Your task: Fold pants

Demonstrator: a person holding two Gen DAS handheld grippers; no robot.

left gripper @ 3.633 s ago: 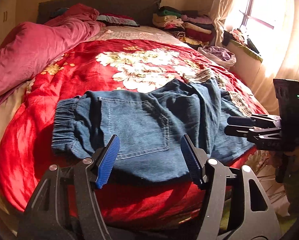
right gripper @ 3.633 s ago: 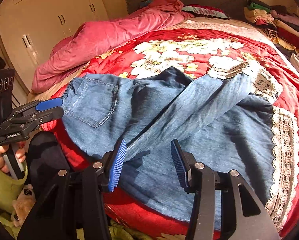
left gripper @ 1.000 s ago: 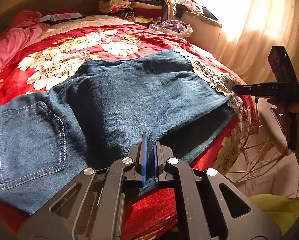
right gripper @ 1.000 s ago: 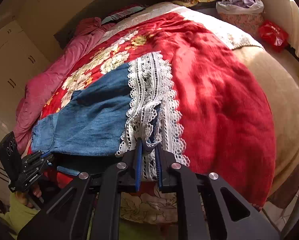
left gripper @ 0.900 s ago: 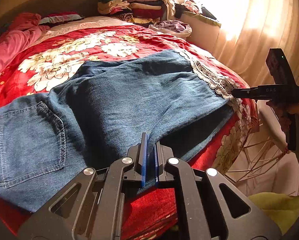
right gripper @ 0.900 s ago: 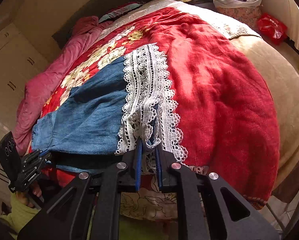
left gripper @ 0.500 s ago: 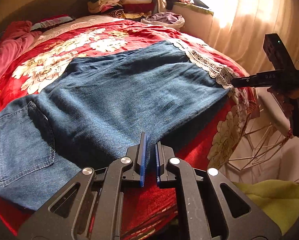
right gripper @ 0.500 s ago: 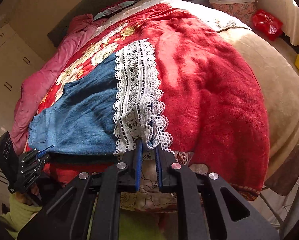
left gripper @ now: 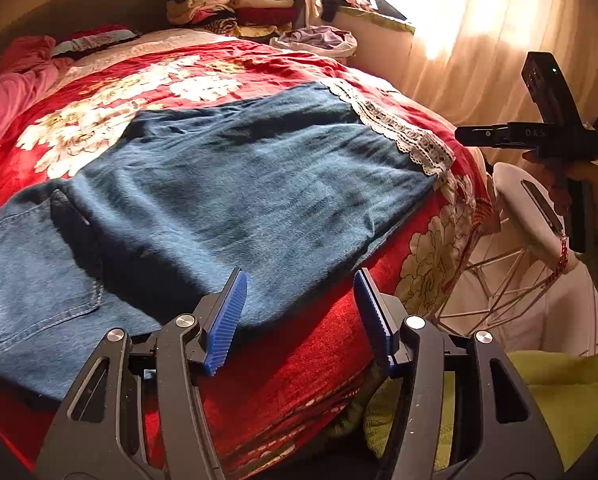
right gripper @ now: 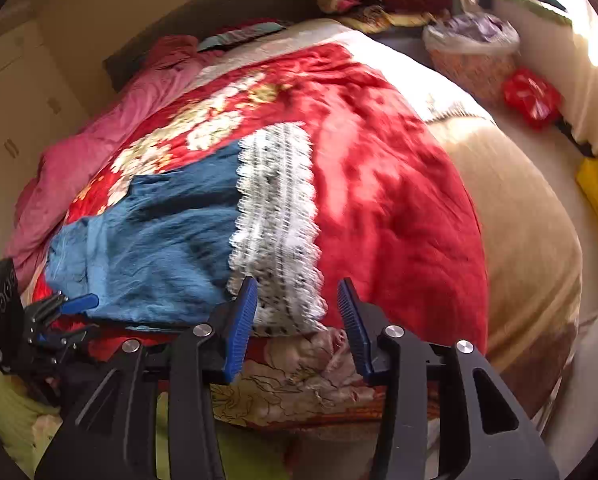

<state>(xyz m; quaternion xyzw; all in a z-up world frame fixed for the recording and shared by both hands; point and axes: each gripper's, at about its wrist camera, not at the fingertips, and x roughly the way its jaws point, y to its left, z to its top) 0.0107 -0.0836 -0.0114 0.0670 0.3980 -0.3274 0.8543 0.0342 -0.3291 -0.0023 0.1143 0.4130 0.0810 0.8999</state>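
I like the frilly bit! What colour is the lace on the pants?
White lace, clearest in the right wrist view.

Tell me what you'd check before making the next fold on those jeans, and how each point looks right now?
1. Left claw open, off the cloth: ok.
2. Right claw open, let go of the lace hem: ok.
3. Jeans lying fairly flat, legs stacked: ok.
4. Hems lined up exactly: cannot tell, the lower layer is hidden.
5. Jeans fully on the red blanket: ok, near edge close to the bed's side.
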